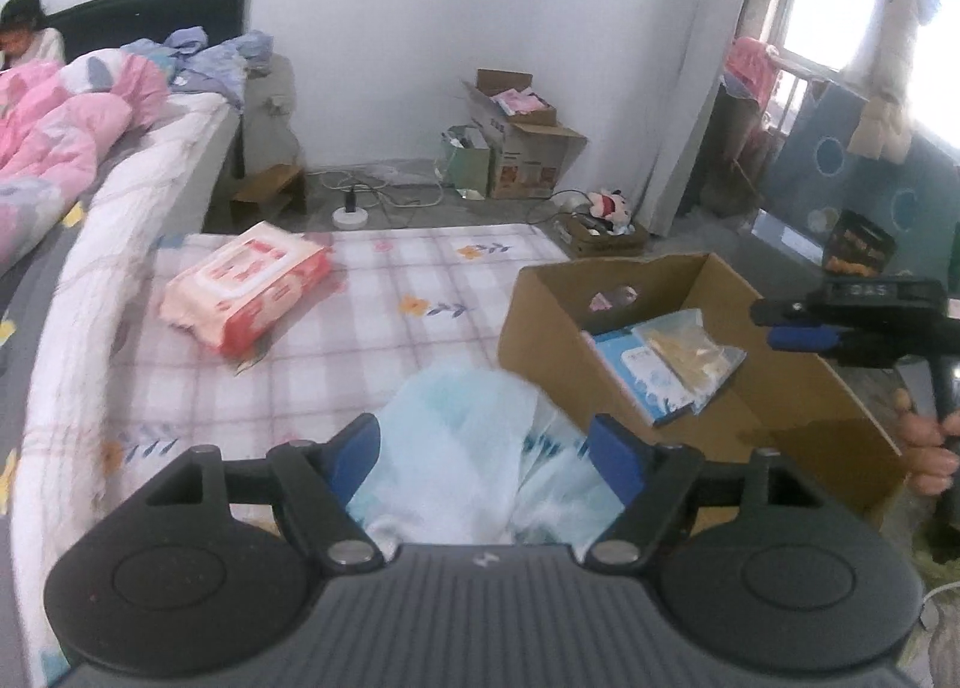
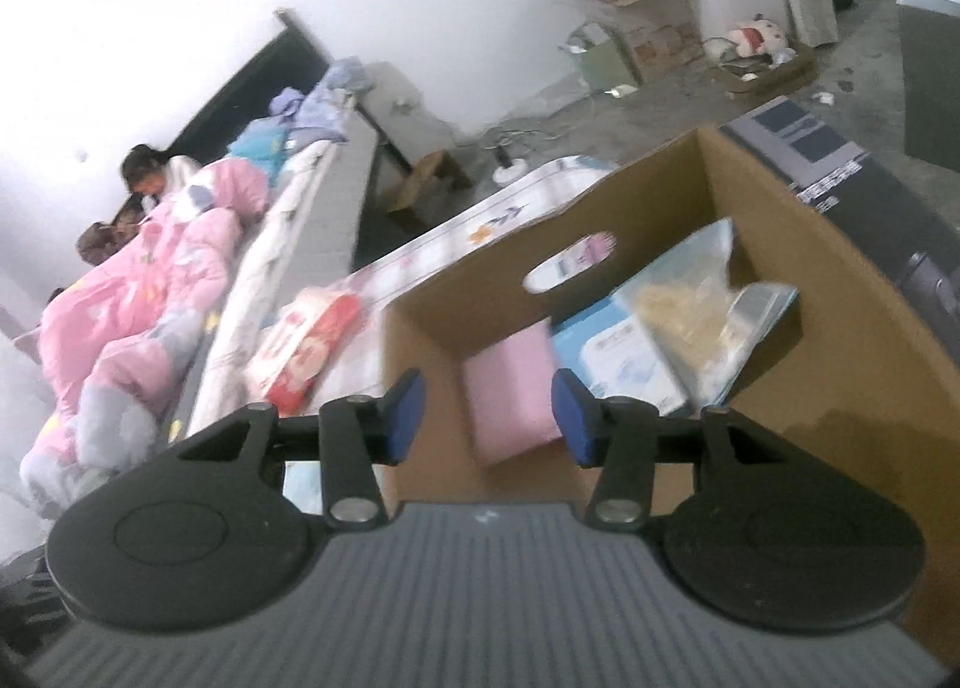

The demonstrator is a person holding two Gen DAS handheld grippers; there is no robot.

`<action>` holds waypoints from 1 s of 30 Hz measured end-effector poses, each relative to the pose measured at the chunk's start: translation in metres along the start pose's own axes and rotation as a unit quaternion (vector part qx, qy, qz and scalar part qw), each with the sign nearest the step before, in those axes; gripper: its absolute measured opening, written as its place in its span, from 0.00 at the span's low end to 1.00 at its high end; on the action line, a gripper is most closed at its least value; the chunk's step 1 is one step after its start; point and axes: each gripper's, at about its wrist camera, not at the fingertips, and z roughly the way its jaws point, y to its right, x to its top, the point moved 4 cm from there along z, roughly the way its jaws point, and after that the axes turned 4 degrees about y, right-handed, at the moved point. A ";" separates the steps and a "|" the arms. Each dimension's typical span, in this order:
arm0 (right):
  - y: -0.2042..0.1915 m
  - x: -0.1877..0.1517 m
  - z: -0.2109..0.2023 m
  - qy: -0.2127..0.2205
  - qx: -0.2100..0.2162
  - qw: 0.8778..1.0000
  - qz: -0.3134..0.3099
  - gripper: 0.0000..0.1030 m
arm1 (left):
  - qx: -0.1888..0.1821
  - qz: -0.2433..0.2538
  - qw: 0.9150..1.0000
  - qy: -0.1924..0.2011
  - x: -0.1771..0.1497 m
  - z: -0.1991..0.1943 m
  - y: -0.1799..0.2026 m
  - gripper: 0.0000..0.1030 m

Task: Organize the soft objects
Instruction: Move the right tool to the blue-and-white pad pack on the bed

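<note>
left wrist view: the left gripper (image 1: 486, 457) has its blue pads spread wide. a pale blue soft pack (image 1: 462, 448) lies between them on the checked sheet (image 1: 372, 328), and i cannot tell if the pads touch it. a pink wipes pack (image 1: 249, 286) lies on the sheet at 10 o'clock, well apart. the cardboard box (image 1: 810, 406) sits at 3 o'clock, just beside the blue pack. inside it lie a blue and white pack (image 1: 645, 373) and a clear bag (image 1: 690, 349) with something tan in it. the right gripper (image 1: 798, 325) hangs over the box's far side, held by a hand (image 1: 930, 442).

right wrist view: the right gripper (image 2: 489, 418) is partly spread, with nothing pinched. under it, inside the box (image 2: 870, 364), a pink flat pack (image 2: 519, 394) leans on the near wall. the blue and white pack (image 2: 624, 364) and the clear bag (image 2: 696, 304) lie at 1 o'clock. the wipes pack (image 2: 306, 358) lies outside at 10 o'clock.
</note>
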 end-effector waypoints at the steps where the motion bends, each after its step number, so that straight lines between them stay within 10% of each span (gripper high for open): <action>1: -0.005 -0.006 -0.005 0.000 0.008 1.000 -0.002 0.46 | 0.003 -0.001 1.000 -0.001 -0.007 -0.006 -0.004 0.76; 17: -0.161 -0.148 -0.059 -0.043 0.178 0.979 -0.092 0.54 | 0.085 -0.089 0.992 -0.017 -0.132 -0.105 -0.090 0.76; 30: -0.180 -0.270 -0.005 -0.197 0.169 0.963 -0.080 0.54 | 0.057 -0.095 0.992 -0.058 -0.201 -0.095 -0.079 0.61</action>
